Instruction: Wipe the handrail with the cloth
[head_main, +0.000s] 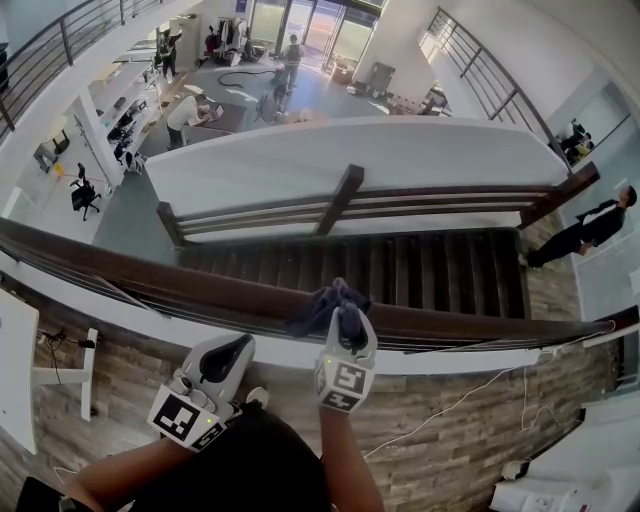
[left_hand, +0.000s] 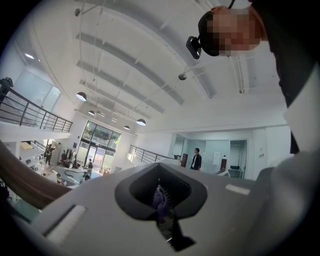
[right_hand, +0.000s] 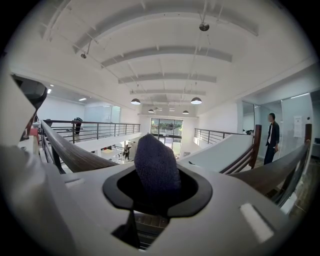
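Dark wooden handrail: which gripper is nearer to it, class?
Right. The right gripper presses a dark blue knitted cloth onto the dark wooden handrail; the left gripper sits back from it, nearer the person.

The handrail runs out of the head view at 9 and 3 o'clock, both ends cut off by the frame. Near centre, a stretch of it lies hidden under the cloth. The right gripper covers the cloth's near fold, and in its own view the cloth fills the gap between the jaws, hiding their pads. Between the left gripper's close-set jaws sits a purplish scrap, too small to identify. The person's forearms leave the frame at 6 o'clock. On the lower floor at 11 o'clock, figures are too small to make out. The staircase's near treads vanish behind the rail.
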